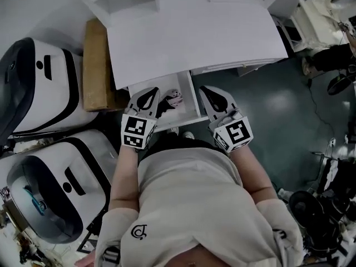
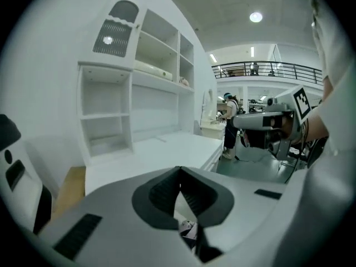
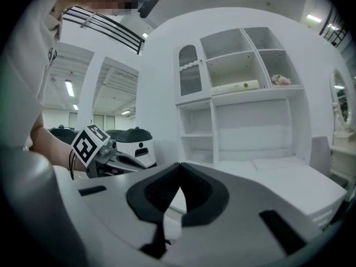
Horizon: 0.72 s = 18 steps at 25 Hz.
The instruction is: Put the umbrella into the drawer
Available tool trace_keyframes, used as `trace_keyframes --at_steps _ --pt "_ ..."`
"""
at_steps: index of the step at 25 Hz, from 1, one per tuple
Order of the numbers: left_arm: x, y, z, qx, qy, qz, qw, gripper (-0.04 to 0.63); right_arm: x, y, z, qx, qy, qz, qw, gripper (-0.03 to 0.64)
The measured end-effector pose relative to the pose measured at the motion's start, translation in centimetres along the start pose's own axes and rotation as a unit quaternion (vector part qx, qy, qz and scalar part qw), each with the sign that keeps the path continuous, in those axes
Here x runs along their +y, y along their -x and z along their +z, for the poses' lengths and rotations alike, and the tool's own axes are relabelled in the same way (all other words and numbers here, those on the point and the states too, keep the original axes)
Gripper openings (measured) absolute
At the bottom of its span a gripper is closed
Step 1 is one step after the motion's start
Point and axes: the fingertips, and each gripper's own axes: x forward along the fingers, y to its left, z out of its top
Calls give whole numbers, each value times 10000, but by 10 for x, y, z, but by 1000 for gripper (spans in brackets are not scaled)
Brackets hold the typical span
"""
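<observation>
Your left gripper has its fingers pressed together, tips meeting, with nothing gripped between them. Your right gripper is the same: its fingers are closed tip to tip and hold nothing. Neither gripper touches anything that the views show.

The umbrella lies inside the open drawer under the front edge of the white desk. Only a small pinkish, patterned part of it shows, so you cannot tell its long axis or which way it points.

From the head view, the umbrella sits between your two grippers, just beside the left tips on their right side and further from the right tips. In the left gripper view it shows again low down, through the gap behind the closed tips, below the fingers. The right gripper view does not show it; there the fingers point toward the desk's shelves.
</observation>
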Motion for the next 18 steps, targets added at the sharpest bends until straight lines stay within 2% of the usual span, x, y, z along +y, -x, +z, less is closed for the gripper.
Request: trace_keyframes --at_steps 4,9,13,18 --pt "10 36 36 -451 46 409 9981 12 13 -6 28 -251 152 289 9991 8" --pt "22 84 77 -1008 -93 895 9908 12 28 -13 54 -472 275 559 9969 7" --pt "30 116 100 -1423 -67 1184 9827 12 34 -13 78 -776 321 536 9950 6" --pt "33 140 117 -1733 -60 1397 9749 12 40 -14 100 -1026 284 617 9924 6"
